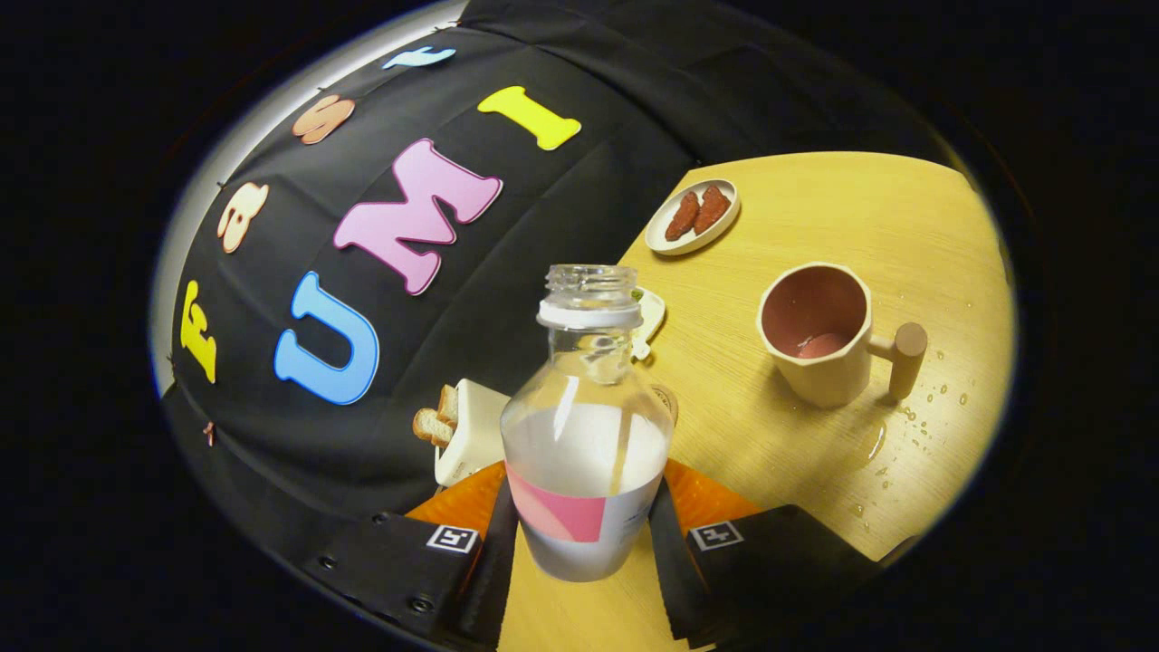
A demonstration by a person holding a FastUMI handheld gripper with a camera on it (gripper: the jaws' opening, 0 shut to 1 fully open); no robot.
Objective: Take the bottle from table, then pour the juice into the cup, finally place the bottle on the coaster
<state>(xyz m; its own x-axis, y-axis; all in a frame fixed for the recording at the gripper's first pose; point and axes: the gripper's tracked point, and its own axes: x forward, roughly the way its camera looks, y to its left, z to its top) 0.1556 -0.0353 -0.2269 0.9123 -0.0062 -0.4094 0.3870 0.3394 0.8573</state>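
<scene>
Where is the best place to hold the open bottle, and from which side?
Grip the bottle on its wide lower body, from the side, one finger on each flank, as the gripper does now. The body is broad and straight there; the neck is narrow, and the mouth is open, so a low hold keeps it steady.

1. The gripper camera is riding just behind the gripper (584,534) and is looking forward along its two fingers, which are pressing on either side of the bottle (587,435).
2. It is sitting very near the bottle, whose open neck is rising right ahead of the lens.
3. The whole view is leaning: the wooden table (815,453) is tilting up to one side, the booth wall taking the other.
4. It is facing across the table toward the cup (819,333), and farther off the small plate (693,217) near the wall.
</scene>
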